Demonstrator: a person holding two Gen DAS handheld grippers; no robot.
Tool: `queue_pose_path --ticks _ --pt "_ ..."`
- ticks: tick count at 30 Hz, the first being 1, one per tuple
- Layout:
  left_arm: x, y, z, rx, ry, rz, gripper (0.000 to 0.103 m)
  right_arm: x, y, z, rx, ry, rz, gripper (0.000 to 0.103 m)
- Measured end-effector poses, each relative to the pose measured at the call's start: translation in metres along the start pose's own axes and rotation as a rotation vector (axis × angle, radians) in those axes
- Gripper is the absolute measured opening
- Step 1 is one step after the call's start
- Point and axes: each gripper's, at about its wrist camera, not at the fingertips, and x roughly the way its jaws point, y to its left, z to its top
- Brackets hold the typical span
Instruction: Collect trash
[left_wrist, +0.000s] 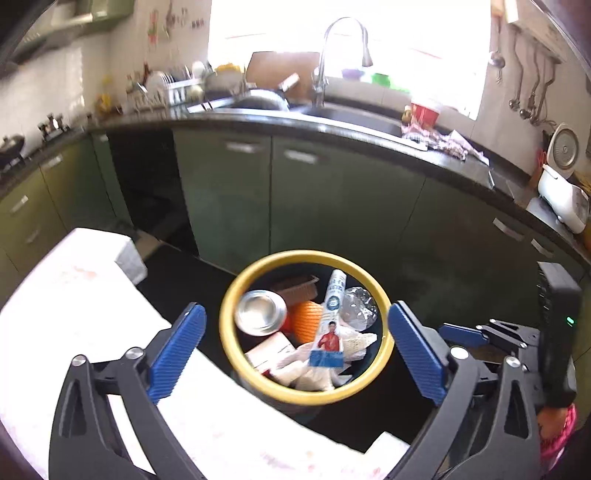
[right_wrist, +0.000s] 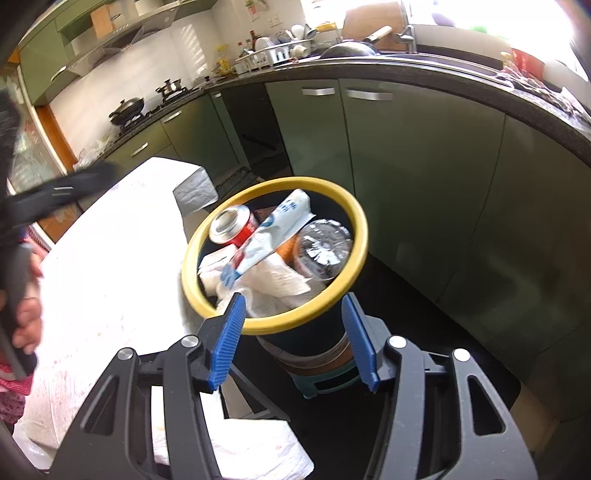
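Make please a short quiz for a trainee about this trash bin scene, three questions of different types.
1. True or false: the left gripper holds a can.
2. What colour is the rim of the bin? A) yellow B) red C) white
3. Name the clear item in the bin next to the long white wrapper.

Key: 1 false, its jaws are open and empty; 2 A; 3 a crushed plastic bottle.

- Left black two-finger gripper with blue ribbed pads (left_wrist: 297, 350): jaws spread wide, nothing between the pads, tilted downward.
- Right black two-finger gripper with blue ribbed pads (right_wrist: 293, 341): half open, empty, tilted downward.
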Motion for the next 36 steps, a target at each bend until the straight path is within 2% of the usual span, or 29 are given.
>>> queue_pose_path --ticks 3,8,11,14,16,19,25,31,36 --pt "-0.055 0.012 -0.017 -0.003 -0.047 0.112 0.098 -0.008 0.015 -0.004 -0.035 0.002 -0.002 0.054" --pt "-0.148 0.044 -0.061 -0.112 -0.142 0.239 0.098 -0.025 0.044 -0.009 -0.104 -0.023 0.028 0.059" --pt "-0.199 0.063 -0.097 -0.187 -0.177 0.394 0.098 -0.036 0.064 -0.009 -0.148 -0.046 0.056 0.067" --pt "-0.243 0.077 -0.131 -0.245 -0.177 0.548 0.098 -0.048 0.085 -0.01 -0.198 -0.083 0.079 0.079" --pt "-0.268 0.085 -0.153 -0.287 -0.171 0.629 0.098 -0.055 0.099 -0.011 -0.228 -0.106 0.097 0.096" --pt "-0.303 0.102 -0.185 -0.356 -0.169 0.713 0.098 -0.065 0.118 -0.011 -0.262 -0.126 0.122 0.097" --pt "-0.353 0.108 -0.229 -0.481 -0.209 0.734 0.098 -0.083 0.146 -0.019 -0.322 -0.172 0.115 0.097" --pt "-0.38 0.085 -0.236 -0.456 -0.276 0.765 0.098 -0.099 0.156 -0.03 -0.353 -0.186 0.117 0.097" --pt "-0.386 0.067 -0.232 -0.442 -0.277 0.779 0.098 -0.11 0.155 -0.033 -0.353 -0.206 0.122 0.097"
